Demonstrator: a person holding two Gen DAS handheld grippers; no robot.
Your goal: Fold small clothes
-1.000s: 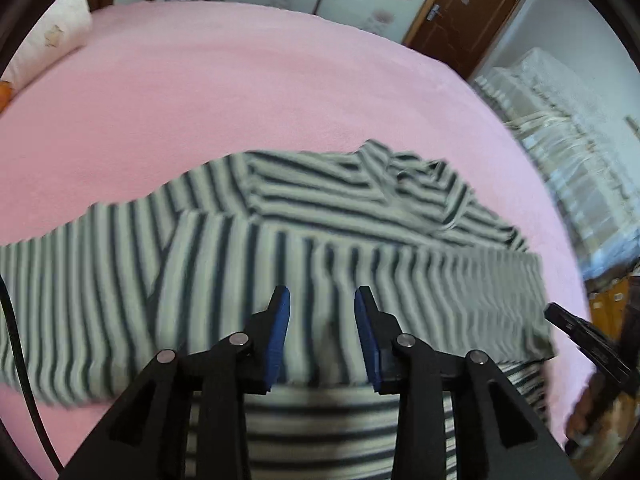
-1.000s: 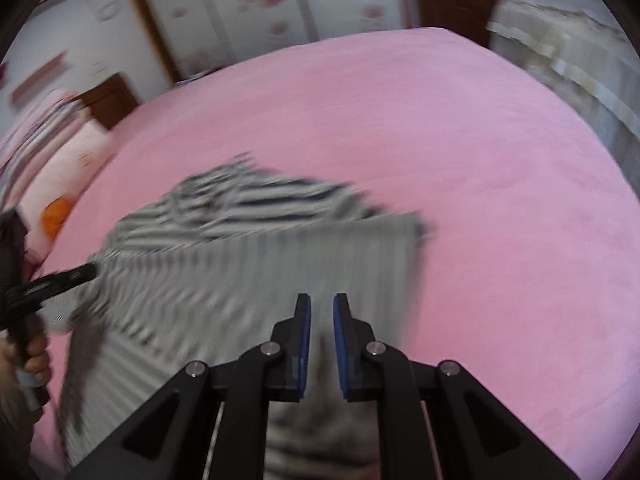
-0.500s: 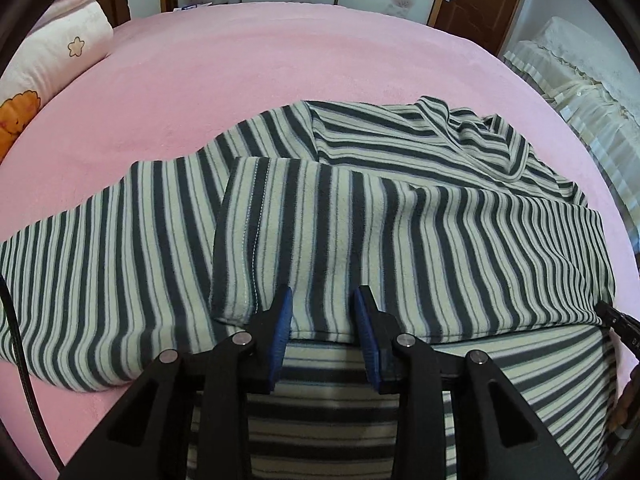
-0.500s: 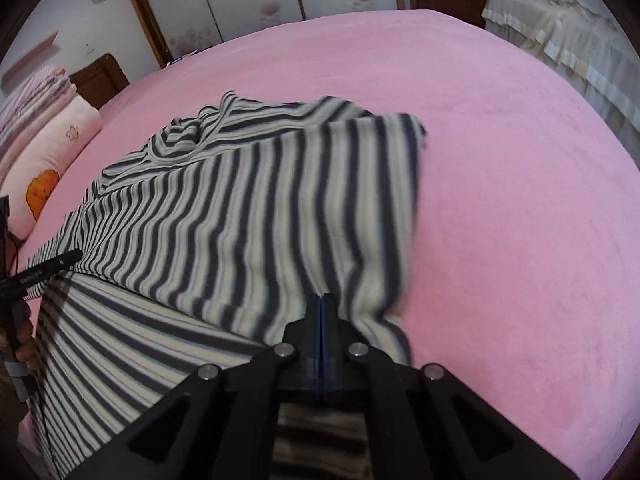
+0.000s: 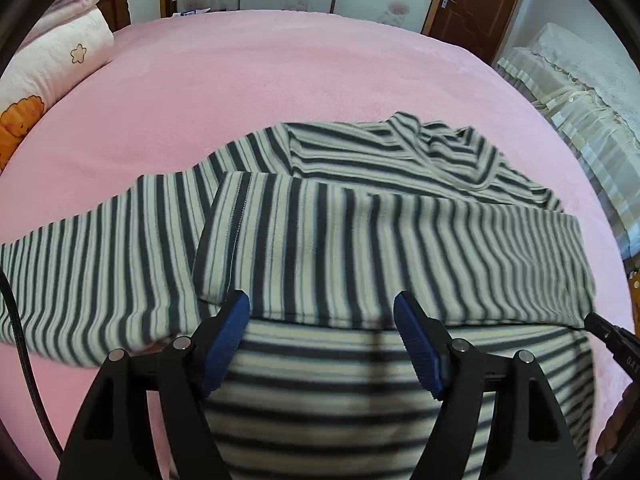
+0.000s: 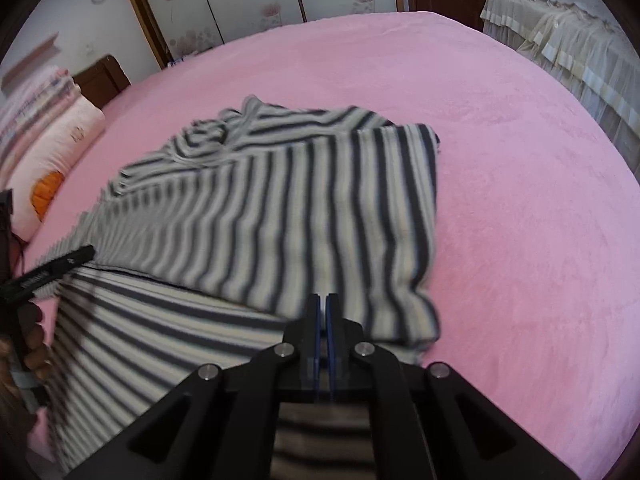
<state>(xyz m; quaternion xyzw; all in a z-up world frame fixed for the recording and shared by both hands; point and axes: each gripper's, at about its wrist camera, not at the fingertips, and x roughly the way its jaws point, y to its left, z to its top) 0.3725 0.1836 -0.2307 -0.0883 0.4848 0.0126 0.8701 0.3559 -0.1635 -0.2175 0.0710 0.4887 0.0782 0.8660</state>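
Note:
A grey-and-white striped shirt (image 5: 360, 240) lies on the pink bed (image 5: 280, 80), its lower part folded up over the body and one sleeve spread out to the left. My left gripper (image 5: 320, 308) hovers at the near fold edge. Its jaws are opening and stand wide, with the cloth lying flat below them and nothing pinched. In the right wrist view the same shirt (image 6: 280, 220) shows its folded panel. My right gripper (image 6: 323, 300) is shut at that panel's near right edge, and I see no cloth between its pads.
A cream pillow (image 5: 52, 68) with an orange print lies at the bed's left end. A second bed under a cream cover (image 5: 580, 120) stands to the right, and wardrobe doors and a brown door line the far wall. A black cable (image 5: 20, 340) hangs at the left.
The folded panel has come to rest flat on the shirt. My left jaws spread wide off the cloth. My right jaws went from slightly apart to shut.

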